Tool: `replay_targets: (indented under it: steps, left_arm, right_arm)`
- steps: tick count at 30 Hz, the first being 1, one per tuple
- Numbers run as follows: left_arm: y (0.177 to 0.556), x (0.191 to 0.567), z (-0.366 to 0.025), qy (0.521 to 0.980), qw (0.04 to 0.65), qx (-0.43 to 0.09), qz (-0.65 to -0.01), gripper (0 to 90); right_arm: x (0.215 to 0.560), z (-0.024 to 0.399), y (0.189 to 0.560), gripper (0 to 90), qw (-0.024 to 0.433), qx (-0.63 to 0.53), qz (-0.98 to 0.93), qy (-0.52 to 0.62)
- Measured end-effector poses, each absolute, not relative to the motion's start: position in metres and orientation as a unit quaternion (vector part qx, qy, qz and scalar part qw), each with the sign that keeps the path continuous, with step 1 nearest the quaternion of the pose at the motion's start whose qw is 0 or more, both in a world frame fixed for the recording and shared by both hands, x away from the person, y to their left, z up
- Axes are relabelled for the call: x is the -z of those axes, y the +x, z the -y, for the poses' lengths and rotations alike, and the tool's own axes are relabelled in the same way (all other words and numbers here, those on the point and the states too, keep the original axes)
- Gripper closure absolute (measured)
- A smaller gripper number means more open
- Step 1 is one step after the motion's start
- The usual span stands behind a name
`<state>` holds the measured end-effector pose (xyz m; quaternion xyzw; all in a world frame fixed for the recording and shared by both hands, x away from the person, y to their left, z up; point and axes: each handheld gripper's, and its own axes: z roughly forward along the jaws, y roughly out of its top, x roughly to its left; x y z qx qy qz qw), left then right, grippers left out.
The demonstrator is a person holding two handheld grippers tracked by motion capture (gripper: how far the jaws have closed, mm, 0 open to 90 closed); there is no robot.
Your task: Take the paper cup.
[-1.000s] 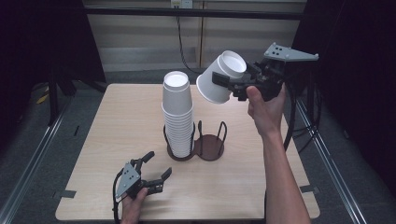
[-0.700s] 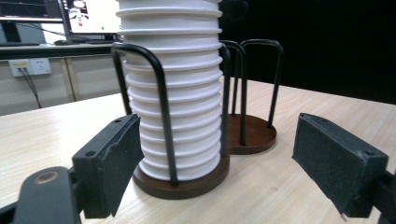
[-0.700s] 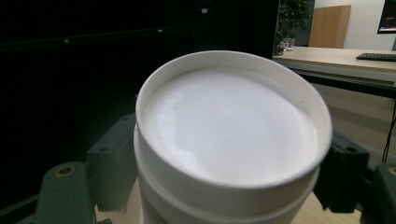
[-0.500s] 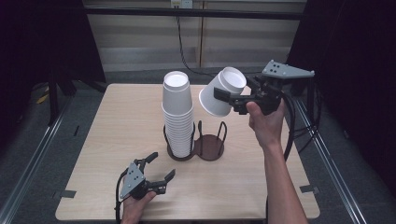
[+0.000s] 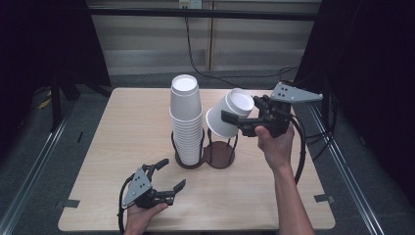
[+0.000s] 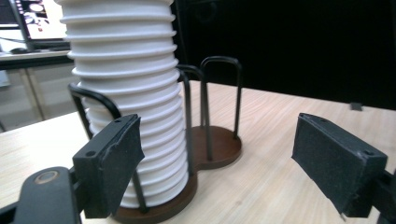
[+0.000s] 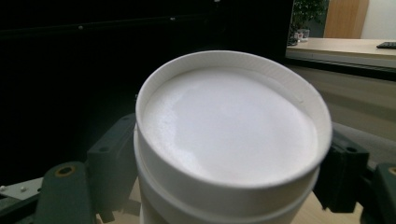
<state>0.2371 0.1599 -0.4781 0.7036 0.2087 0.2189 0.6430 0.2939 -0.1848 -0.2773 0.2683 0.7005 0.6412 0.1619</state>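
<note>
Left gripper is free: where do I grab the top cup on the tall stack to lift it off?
Grip the top cup across its wall just under the rim, from the near side, fingers level. It stands upright, upside down, clear above the holder's wire loops; lower down the nested rims leave nothing to hold.

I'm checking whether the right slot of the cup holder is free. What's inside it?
The right slot of the holder holds no cups: its brown base shows bare. The held cups in the right gripper hover above, covering part of its wire loops.

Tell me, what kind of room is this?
Probably a lab recording bay: a lone wooden table ringed by dark curtains, floor rails, and hand-held grippers, the right gripper holding paper cups.
</note>
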Motion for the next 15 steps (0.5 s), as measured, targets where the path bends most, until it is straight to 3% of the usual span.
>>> replay_targets:
  steps: [15]
  left_arm:
    - [0.236,0.464,-0.149,0.721,0.639,-0.182,-0.197,16.4]
  right_arm:
    - [0.304,0.177,0.281,21.1,0.155,-0.625,-0.719,0.263]
